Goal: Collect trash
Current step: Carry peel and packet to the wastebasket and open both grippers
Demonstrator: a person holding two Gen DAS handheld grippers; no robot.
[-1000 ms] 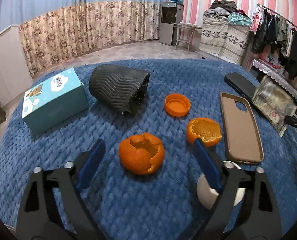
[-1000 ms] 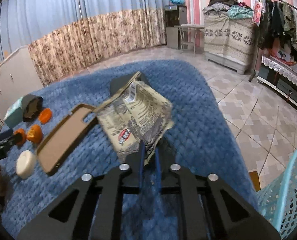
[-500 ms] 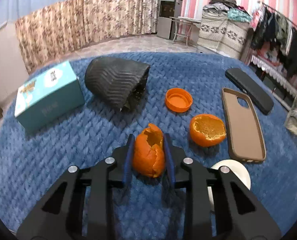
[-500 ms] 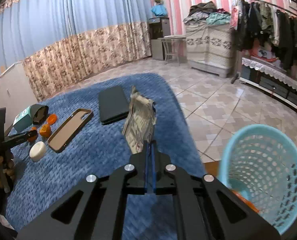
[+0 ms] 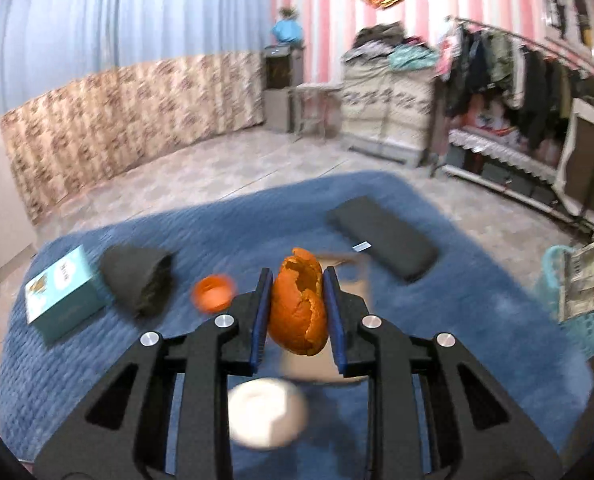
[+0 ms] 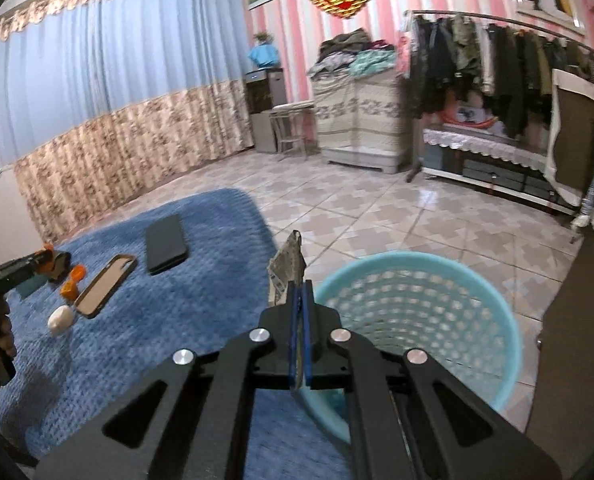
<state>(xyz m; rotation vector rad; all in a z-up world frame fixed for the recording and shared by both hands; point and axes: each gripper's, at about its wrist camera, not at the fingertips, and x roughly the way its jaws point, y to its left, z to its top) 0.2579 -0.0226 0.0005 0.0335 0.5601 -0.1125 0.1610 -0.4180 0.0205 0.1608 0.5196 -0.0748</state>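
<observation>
Two grippers carry light trash near the basket (image 6: pixel 417 276): left gripper (image 5: pixel 297 316) clamps a soft, crushable peel (image 5: pixel 299 312) across its middle; right gripper (image 6: pixel 299 328) pinches a flimsy wrapper's (image 6: pixel 287 266) lower edge beside the rim

The right gripper (image 6: pixel 300 292) pinches a crumpled wrapper (image 6: pixel 287 270) tight, holding it up just beside the rim of the blue basket (image 6: pixel 497 320), near the blue rug (image 6: pixel 157 320).
</observation>
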